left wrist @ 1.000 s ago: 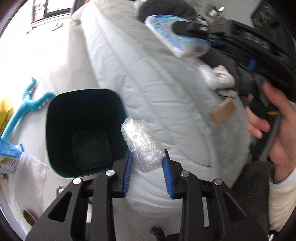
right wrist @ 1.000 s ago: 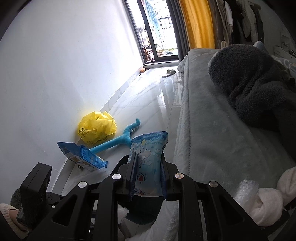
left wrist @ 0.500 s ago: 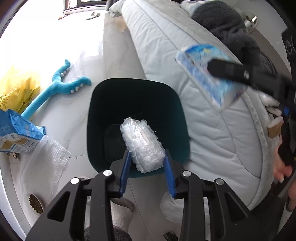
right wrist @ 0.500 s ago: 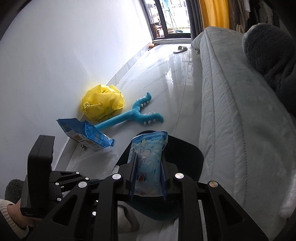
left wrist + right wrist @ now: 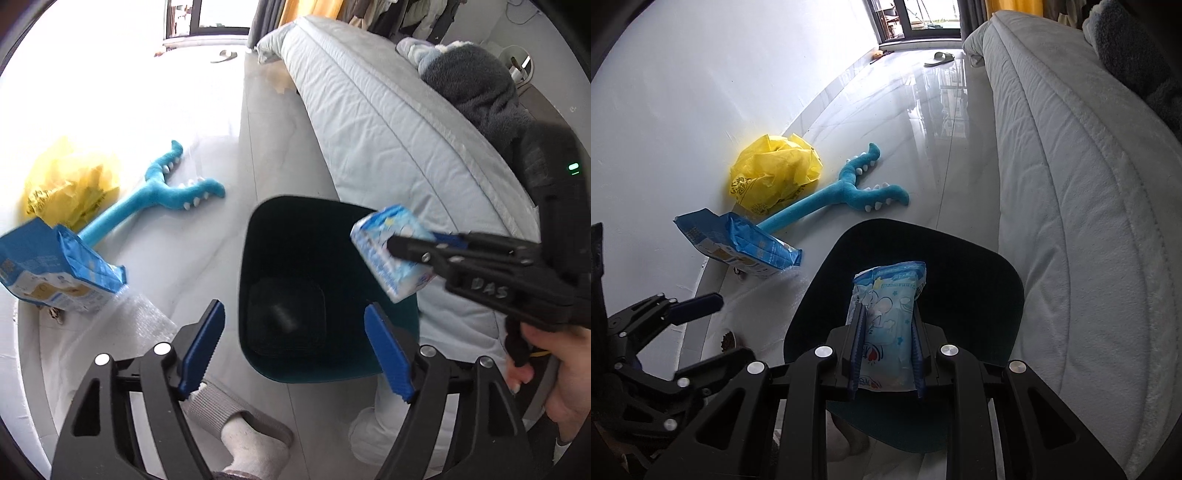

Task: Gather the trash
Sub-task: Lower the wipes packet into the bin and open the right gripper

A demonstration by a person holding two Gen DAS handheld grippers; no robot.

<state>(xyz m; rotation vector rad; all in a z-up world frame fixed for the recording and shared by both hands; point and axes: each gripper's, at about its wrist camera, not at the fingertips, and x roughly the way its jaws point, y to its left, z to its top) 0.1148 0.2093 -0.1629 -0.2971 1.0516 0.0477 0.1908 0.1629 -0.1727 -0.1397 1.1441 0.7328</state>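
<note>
We note the left gripper poised over the dark bin, its jaws opening and already wide, with nothing between the blue pads. Through the gap we see the bin's dark floor; a faint blurred patch lies there, and we cannot tell what it is.

The right gripper is clamped narrow on a pale blue printed packet, pads pressing both of its long sides, the packet's top end sticking up past the fingertips. In the left wrist view this packet hangs above the bin's right rim, on the side next to the bed. A hand grips the right tool's handle at the lower right of that view.

The bin stands on the glossy floor, close against the bed's long edge. On the floor on the bin's other side, towards the wall, we record: a blue snack bag lying on its side, a crumpled yellow plastic bag by the wall, and a teal forked plush toy stretched between them and the bin. A sheet of bubble wrap lies on the floor just below the blue snack bag, near the left gripper's left finger. A socked foot shows at the lower edge of the left wrist view. A dark fleece garment lies on the bed's far side.
</note>
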